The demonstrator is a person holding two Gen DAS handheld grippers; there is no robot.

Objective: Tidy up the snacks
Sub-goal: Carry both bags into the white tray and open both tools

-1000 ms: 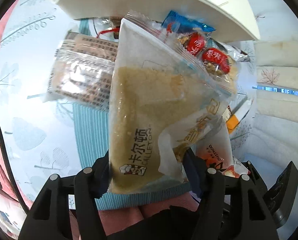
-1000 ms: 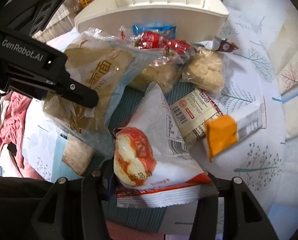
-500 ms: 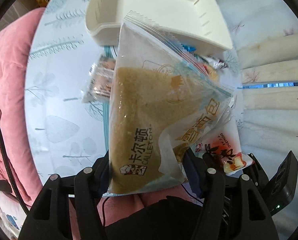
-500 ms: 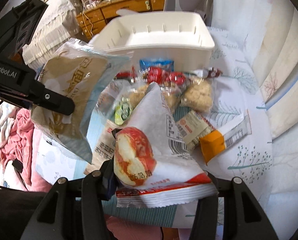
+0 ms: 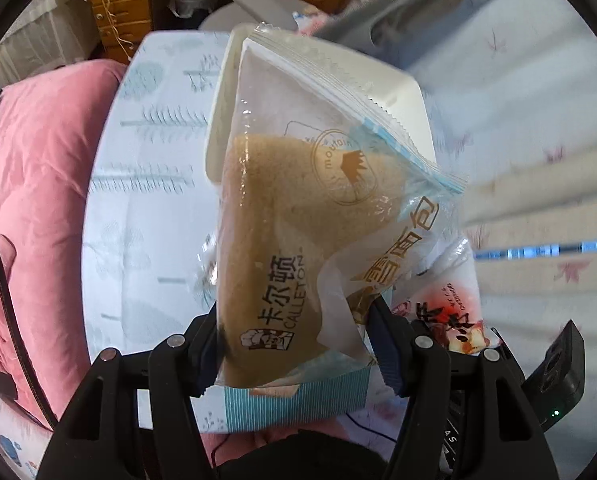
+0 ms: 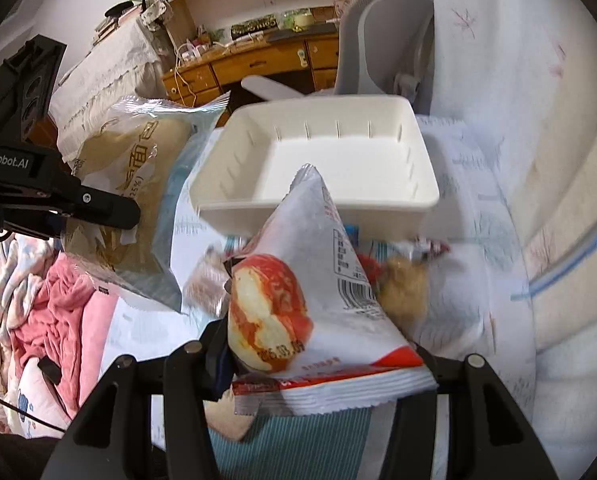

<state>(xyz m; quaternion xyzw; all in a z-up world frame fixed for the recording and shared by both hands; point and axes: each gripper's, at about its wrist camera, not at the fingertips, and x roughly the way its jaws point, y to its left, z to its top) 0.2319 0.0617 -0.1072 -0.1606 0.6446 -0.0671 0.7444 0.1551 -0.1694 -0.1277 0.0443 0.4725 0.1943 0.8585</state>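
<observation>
My left gripper [image 5: 294,344] is shut on a clear bag of brown bread [image 5: 298,216], held high above the table; the same bread bag [image 6: 134,200] and the left gripper [image 6: 98,208] show at the left of the right wrist view. My right gripper [image 6: 322,364] is shut on a white snack packet with a red-and-white picture [image 6: 310,300], also lifted. A white plastic basket [image 6: 378,196] stands empty beyond both packets; its rim [image 5: 414,120] peeks from behind the bread bag. Several snacks [image 6: 402,292] lie on the table below the basket, partly hidden.
A tablecloth with a tree print [image 5: 146,184] covers the table, with a teal striped mat [image 6: 298,440] near me. Pink bedding [image 5: 34,168] lies left. A grey chair [image 6: 382,48], a wooden desk [image 6: 258,64] and shelves stand behind the table.
Both grippers have risen with their packets and tilted up. The snack pile has dropped away below, and the basket's inside and the room behind have come into view.
</observation>
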